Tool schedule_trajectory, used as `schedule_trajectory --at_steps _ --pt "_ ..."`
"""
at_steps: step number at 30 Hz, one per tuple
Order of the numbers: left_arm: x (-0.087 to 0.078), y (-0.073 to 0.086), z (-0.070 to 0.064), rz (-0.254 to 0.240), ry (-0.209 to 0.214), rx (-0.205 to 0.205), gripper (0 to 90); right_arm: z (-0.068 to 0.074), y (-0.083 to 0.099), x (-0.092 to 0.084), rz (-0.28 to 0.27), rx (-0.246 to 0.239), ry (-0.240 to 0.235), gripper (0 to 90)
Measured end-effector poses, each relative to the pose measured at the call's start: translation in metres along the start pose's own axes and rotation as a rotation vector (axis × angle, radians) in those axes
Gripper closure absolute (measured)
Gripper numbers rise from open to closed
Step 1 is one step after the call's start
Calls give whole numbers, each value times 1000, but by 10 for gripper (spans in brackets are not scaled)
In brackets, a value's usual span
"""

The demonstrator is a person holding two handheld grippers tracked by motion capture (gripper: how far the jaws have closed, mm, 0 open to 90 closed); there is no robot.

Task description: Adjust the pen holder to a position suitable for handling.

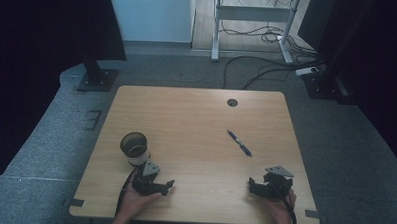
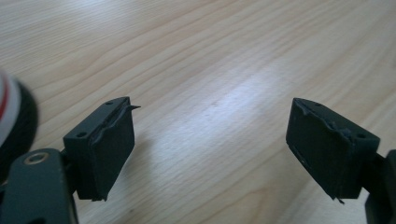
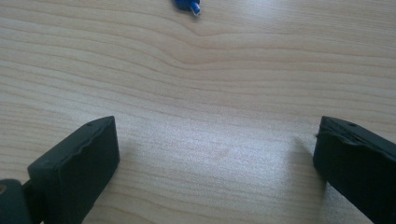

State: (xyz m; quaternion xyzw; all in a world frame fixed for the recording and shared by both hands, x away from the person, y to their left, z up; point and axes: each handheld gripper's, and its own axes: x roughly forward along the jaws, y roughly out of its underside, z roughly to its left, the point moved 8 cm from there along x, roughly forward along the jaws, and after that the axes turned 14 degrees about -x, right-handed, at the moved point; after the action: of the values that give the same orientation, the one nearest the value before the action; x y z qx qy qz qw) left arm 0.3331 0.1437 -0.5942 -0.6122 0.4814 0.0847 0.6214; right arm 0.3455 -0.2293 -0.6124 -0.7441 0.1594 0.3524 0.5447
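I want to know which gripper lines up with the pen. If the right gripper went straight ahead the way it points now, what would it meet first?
Probably the blue pen: it lies ahead of the open right gripper, slightly left of centre, with bare table between. It might slide just past it.

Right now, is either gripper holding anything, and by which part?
Nothing is held. The left gripper and right gripper both stand open over bare wood; the blue pen and dark round cup lie untouched.

light: dim high view, dark edges | glare: tabletop (image 2: 243, 93) sheen | blur: near tongs soft
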Motion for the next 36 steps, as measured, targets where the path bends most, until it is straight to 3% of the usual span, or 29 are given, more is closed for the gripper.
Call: schedule_trajectory --at_steps 9,14,19,22,36 --pt "-12 -5 -5 -25 17 -3 160 0 0 0 -3 -5 -1 0" --pt "-35 -18 -9 -82 15 15 163 -1 1 -1 -8 -3 1 19" --pt "-54 -26 -8 -130 18 4 159 -2 1 -2 -10 6 10 35" --pt "-70 -29 -1 -164 18 -14 158 -2 1 -2 -12 9 14 45" --pt "-101 -33 44 -214 -54 -99 145 -3 0 -2 -14 13 15 57"
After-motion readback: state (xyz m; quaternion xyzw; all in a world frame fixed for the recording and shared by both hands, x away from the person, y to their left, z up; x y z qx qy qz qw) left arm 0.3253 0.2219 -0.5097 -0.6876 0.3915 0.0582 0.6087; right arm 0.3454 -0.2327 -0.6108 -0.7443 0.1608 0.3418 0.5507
